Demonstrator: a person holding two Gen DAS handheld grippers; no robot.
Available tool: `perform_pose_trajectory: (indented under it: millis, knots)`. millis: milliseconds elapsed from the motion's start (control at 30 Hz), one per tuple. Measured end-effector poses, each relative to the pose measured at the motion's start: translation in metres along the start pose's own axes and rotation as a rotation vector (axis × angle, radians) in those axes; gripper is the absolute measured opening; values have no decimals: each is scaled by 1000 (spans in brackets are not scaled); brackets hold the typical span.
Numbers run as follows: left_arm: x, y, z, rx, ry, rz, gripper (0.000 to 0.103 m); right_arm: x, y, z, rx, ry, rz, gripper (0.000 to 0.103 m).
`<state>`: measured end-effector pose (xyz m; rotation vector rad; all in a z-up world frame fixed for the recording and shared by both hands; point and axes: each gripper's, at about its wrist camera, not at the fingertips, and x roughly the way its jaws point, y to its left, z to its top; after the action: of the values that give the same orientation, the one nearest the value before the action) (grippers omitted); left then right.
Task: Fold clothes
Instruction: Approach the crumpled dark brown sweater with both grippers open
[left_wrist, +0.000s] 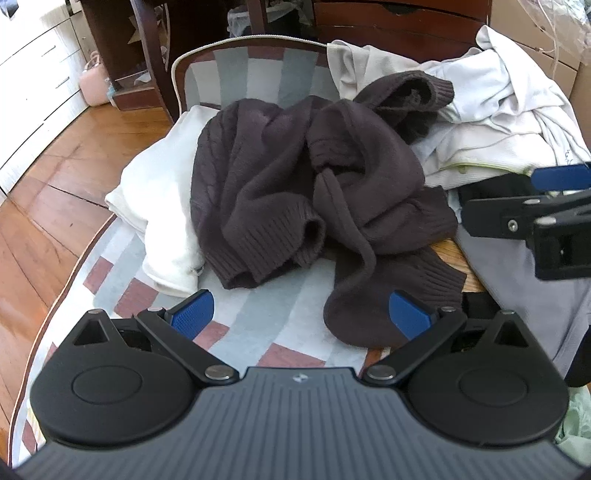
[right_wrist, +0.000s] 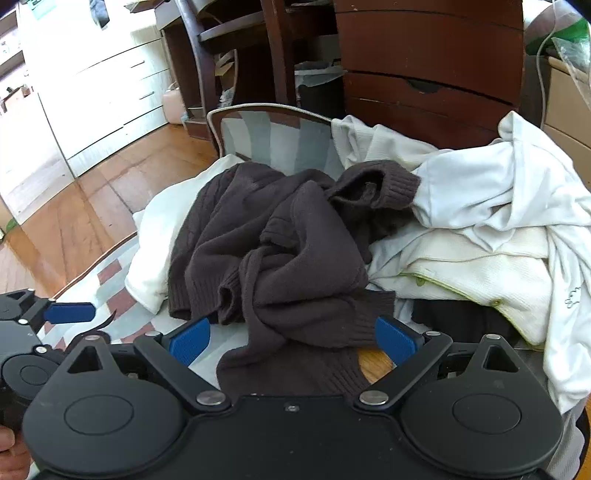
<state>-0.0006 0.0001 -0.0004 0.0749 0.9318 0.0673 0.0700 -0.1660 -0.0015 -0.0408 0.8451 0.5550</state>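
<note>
A dark brown knit sweater (left_wrist: 295, 177) lies crumpled on a striped cloth (left_wrist: 236, 306), its ribbed sleeves and hem bunched toward me. It also shows in the right wrist view (right_wrist: 280, 251). My left gripper (left_wrist: 301, 314) is open and empty, just short of the sweater's near sleeve. My right gripper (right_wrist: 291, 341) is open, its jaws standing either side of the near ribbed hem without closing on it. The right gripper shows at the right edge of the left wrist view (left_wrist: 554, 199). The left gripper shows at the left edge of the right wrist view (right_wrist: 55, 314).
A folded white garment (left_wrist: 155, 206) lies under the sweater's left side. A heap of white and cream clothes (right_wrist: 498, 229) sits at the right, over grey fabric (left_wrist: 517, 280). Dark wooden furniture (right_wrist: 424, 66) stands behind. Wooden floor (left_wrist: 48, 192) lies to the left.
</note>
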Motion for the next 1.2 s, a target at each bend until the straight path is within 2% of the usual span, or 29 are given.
perform_pose_trajectory:
  millis: [133,200,367,967,1200]
  knots:
    - [-3,-7,-6,16,-12,30,103,-1,-5,4,-37,-44,-39,98]
    - [-3,-12,-9,24,-5,36,103,-6,13,-2,-91,-78,-75,98]
    - [3,3,-1,8,25,12,103,-3,8,2,-79,-56,-48,98]
    - [6,-1,-4,5,46,24,103,6,-3,2,-43,-13,-39,98]
    - [7,-2,-4,5,52,30,103,5,2,4,-66,-28,-45,98]
